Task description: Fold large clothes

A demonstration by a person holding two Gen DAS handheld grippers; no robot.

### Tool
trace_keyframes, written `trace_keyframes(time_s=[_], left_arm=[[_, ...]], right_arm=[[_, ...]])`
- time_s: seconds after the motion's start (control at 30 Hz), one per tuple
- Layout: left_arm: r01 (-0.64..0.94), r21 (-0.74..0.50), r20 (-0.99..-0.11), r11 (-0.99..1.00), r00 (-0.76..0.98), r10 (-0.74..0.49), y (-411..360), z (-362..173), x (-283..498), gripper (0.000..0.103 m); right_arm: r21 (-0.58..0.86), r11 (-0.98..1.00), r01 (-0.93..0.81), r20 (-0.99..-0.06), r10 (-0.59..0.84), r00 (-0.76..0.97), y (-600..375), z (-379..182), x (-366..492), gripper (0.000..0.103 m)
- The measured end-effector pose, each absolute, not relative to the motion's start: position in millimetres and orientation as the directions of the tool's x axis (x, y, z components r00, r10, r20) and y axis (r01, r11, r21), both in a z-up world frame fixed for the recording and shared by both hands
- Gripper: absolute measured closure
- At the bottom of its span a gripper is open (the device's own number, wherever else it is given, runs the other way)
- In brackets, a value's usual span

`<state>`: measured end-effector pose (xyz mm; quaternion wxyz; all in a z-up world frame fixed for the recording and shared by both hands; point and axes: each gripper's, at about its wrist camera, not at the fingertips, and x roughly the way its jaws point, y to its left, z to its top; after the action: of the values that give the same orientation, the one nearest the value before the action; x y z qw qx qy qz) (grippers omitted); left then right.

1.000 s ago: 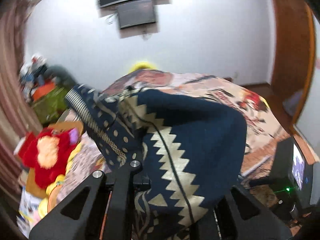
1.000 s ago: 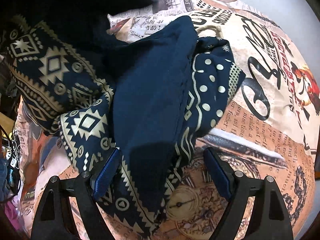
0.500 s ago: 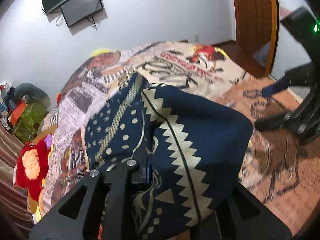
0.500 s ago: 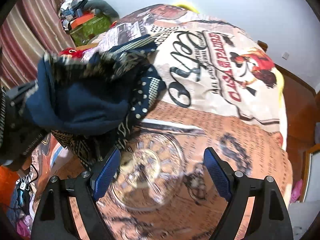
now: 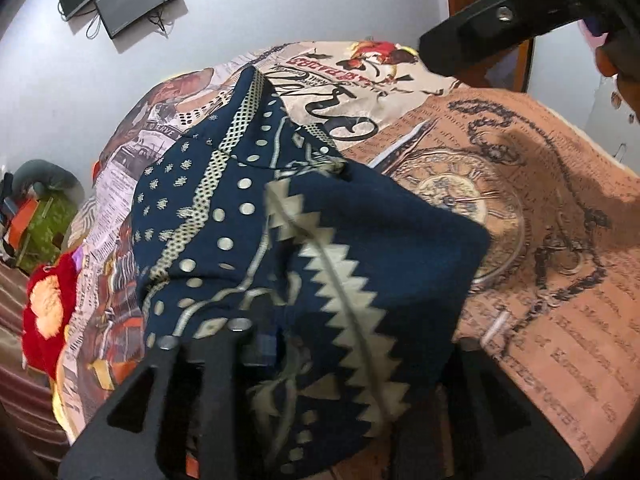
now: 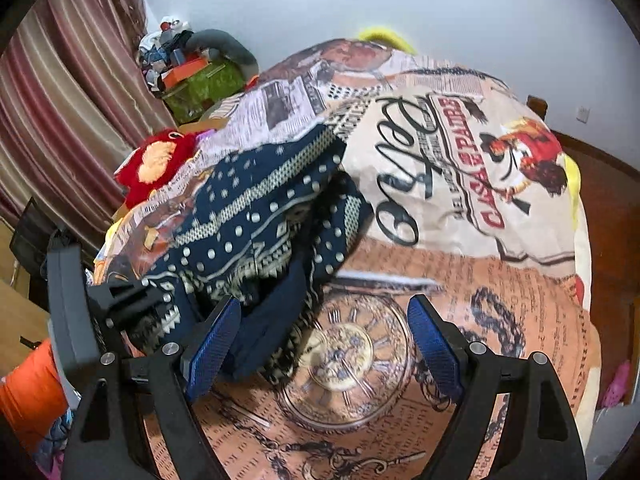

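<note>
A navy garment (image 5: 360, 248) with cream zigzags and dots lies bunched on the bed's printed cover (image 5: 560, 280). It drapes over my left gripper (image 5: 348, 344), whose jaws are opening with the cloth between them and no longer pinched. The left finger (image 5: 224, 344) shows; the other is hidden under the fabric. In the right wrist view the garment (image 6: 256, 216) sits left of centre. My right gripper (image 6: 322, 352) hangs open above the clock print, holding nothing, with its left pad (image 6: 212, 352) close to the cloth's edge. The left gripper (image 6: 100, 300) shows at the far left.
A red plush toy (image 6: 156, 164) lies at the bed's left edge. A green box with clutter (image 6: 204, 84) stands by the striped curtain (image 6: 60, 100). A screen (image 5: 120, 0) hangs on the white wall. Wooden floor (image 6: 608, 208) lies beyond the bed's right side.
The left gripper came down toward the bed with the garment and its jaws parted. The right gripper rose off the garment and pulled back, still open.
</note>
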<state>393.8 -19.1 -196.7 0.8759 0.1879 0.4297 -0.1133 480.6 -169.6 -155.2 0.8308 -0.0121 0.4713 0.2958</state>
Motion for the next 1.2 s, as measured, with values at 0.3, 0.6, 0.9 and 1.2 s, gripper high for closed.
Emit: trace_keyframes(time_s=[0.3,0.6,0.9,1.2], left_arm=[[0.337,0.145,-0.804,0.93,0.588,-0.088,1,-159,359,0.044],[0.233,-0.032,-0.748,0.972,0.64,-0.178,79,-96,335,0.033],[-0.022,-0.078,-0.83,0.997,0.555,-0.053,154,-149,405,0.029],[0.006,-0.236,-0.834,0.972,0.513,-0.205,140,-189,404,0.028]], right_arm=[[0.267,0.816,-0.512,-0.789,0.49,0.37,-163,-153,478,0.018],[0.309,0.797,-0.519,-0.772,0.529,0.353,-144,-150,486,0.018],[0.451,0.747,-0.488,-0.757,0.61,0.233,-103,-163,502,0.018],[0.552,0.716,-0.427,-0.769,0.636,0.072,-59,-201,509,0.03]])
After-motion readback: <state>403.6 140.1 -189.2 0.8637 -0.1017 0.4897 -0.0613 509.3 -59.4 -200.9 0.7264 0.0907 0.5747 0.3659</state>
